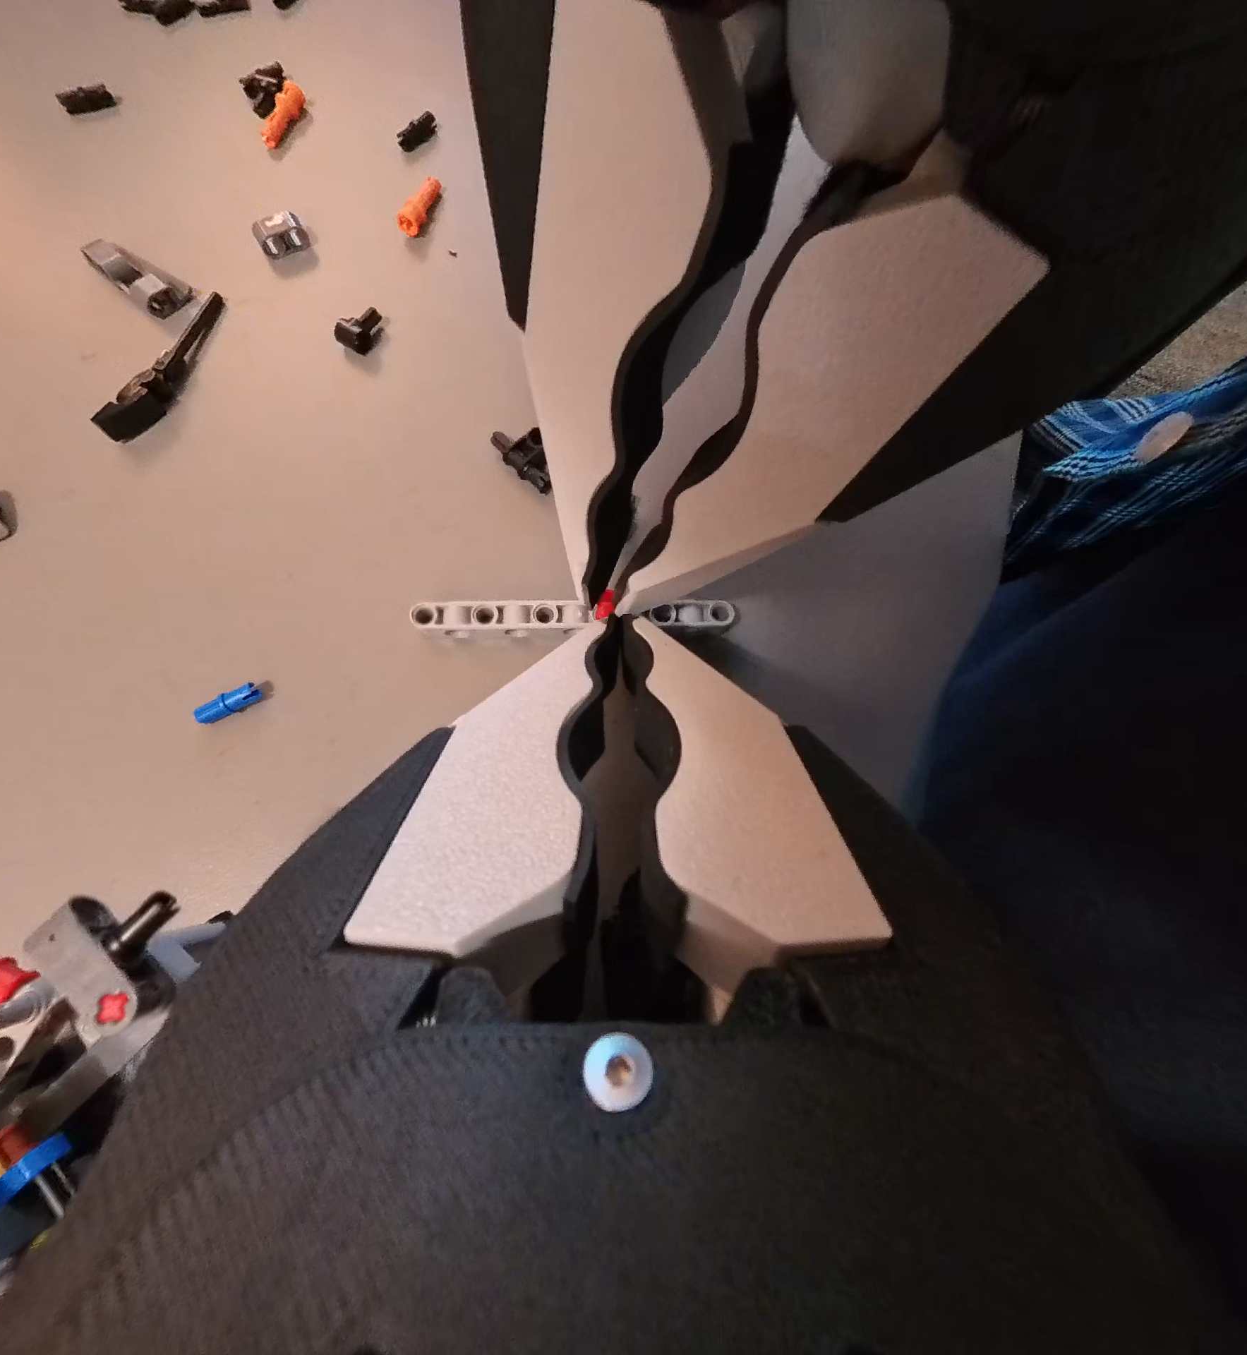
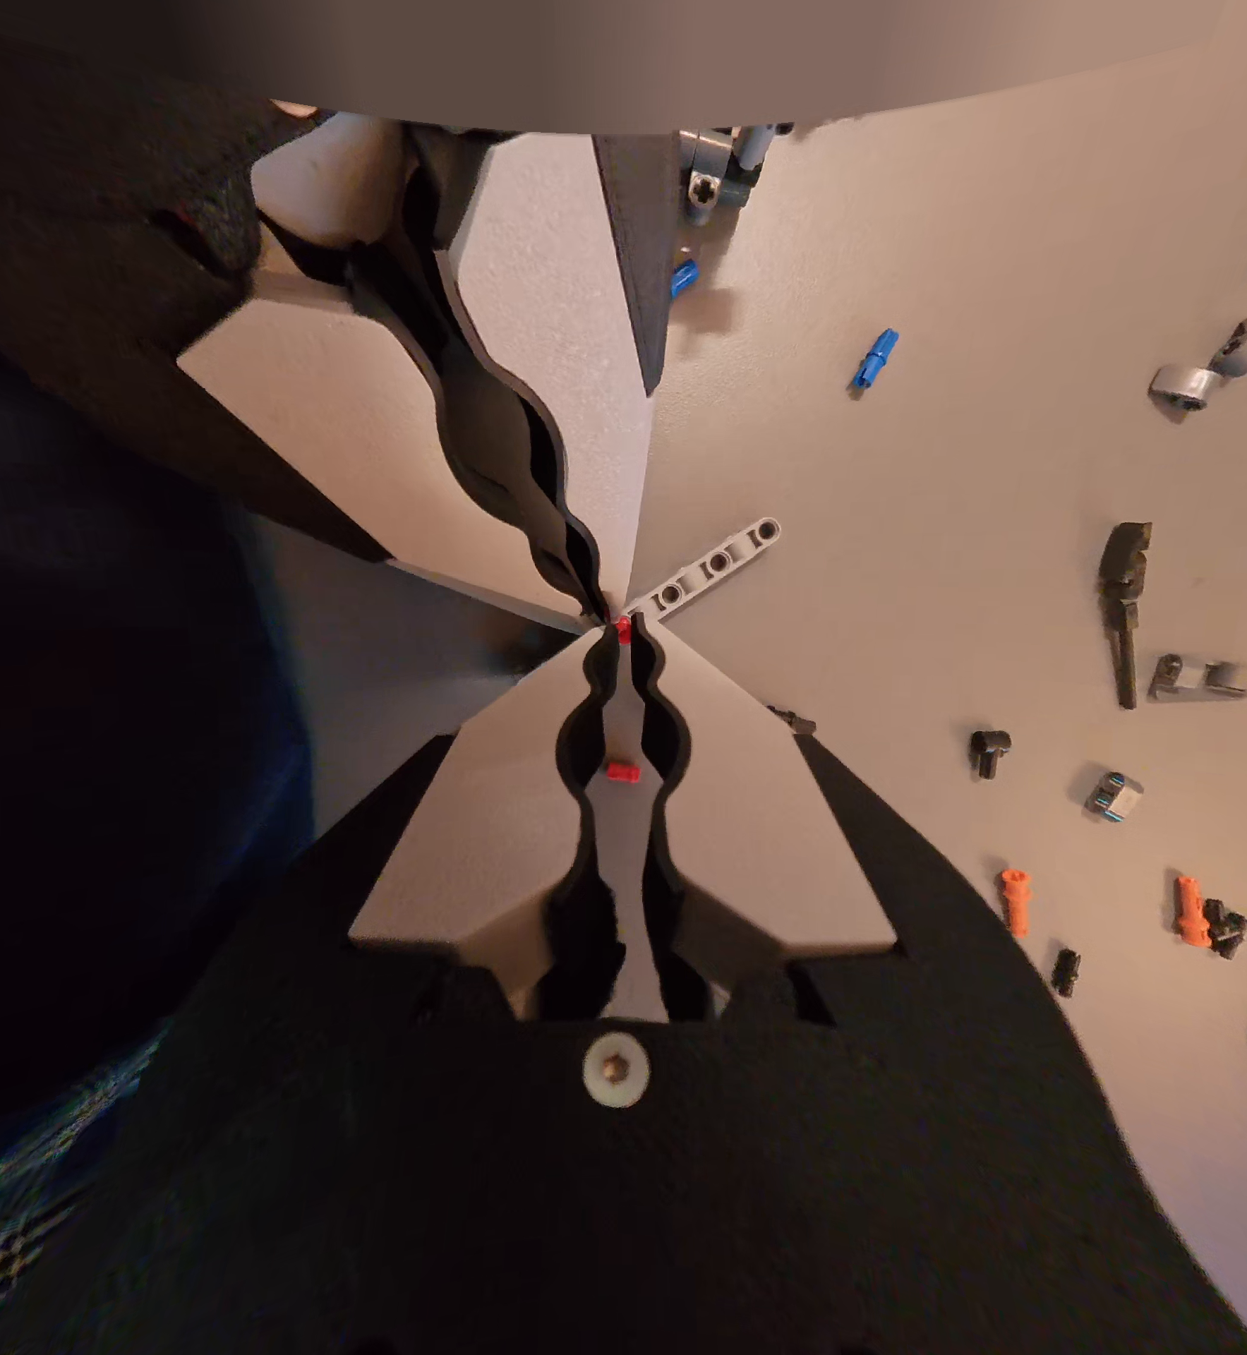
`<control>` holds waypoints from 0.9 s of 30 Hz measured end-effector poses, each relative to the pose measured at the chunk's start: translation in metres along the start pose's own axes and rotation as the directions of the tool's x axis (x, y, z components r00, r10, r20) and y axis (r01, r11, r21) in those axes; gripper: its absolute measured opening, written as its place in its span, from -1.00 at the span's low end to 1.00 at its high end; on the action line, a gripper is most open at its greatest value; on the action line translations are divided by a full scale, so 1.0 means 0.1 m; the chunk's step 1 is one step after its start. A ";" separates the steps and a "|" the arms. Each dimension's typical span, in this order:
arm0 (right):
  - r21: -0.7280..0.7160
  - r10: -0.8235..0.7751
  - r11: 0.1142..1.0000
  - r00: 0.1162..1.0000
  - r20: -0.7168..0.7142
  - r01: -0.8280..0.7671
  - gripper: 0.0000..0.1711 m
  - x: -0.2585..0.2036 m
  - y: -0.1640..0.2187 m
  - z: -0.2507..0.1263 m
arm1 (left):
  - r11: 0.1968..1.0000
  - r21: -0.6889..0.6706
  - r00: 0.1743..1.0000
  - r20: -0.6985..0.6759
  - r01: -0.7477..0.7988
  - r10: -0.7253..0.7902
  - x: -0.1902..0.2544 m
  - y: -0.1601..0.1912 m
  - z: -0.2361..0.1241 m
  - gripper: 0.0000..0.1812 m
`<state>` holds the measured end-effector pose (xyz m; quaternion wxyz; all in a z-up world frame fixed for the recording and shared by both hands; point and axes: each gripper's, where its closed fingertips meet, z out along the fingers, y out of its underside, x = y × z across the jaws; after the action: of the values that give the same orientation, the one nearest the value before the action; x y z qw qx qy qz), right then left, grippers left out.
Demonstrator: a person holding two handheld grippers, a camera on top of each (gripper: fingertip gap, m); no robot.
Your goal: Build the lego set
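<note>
My left gripper (image 1: 609, 636) is shut on a light grey beam with holes (image 1: 488, 614), which it holds level above the table. My right gripper (image 2: 624, 636) is shut on a small red pin (image 2: 624, 629) and holds it against the beam (image 2: 712, 566), right where the left gripper's tips (image 2: 594, 608) clamp it. In the left wrist view the right gripper (image 1: 605, 586) comes in from above with the red pin (image 1: 605, 603) at its tips. A second red pin (image 2: 622, 771) lies on the table below, seen between my right fingers.
Loose pieces lie on the beige table (image 1: 165, 550): a blue pin (image 1: 228, 702), orange pins (image 1: 418, 207), black connectors (image 1: 158, 370) and grey parts (image 1: 281, 234). A partly built assembly (image 1: 56, 1026) sits at lower left. A person's blue checked clothing (image 1: 1119, 469) is beyond the table edge. Only a small space, under 4 cm, lies between the two pairs of fingers.
</note>
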<state>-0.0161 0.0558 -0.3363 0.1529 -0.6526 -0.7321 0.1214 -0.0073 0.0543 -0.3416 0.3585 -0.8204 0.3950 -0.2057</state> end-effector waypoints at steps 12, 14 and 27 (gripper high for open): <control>0.059 0.078 0.995 0.996 0.049 -0.080 -1.00 -0.04 0.03 0.09 | 0.999 -0.037 0.999 -0.015 0.030 -0.031 0.02 0.06 0.02 -1.00; 0.136 0.147 0.979 0.988 0.040 -0.151 -1.00 0.03 0.01 -0.02 | 0.999 -0.032 0.999 -0.017 0.033 -0.034 0.02 0.05 0.02 -1.00; 0.283 0.274 0.920 0.961 0.028 -0.270 -0.99 0.17 0.19 -0.21 | 0.999 0.025 0.999 0.022 0.043 -0.044 0.02 -0.06 0.01 -0.95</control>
<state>0.0071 0.0743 -0.3232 0.2309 -0.7199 -0.6085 0.2412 -0.0026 0.0559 -0.3379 0.3684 -0.8265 0.3706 -0.2093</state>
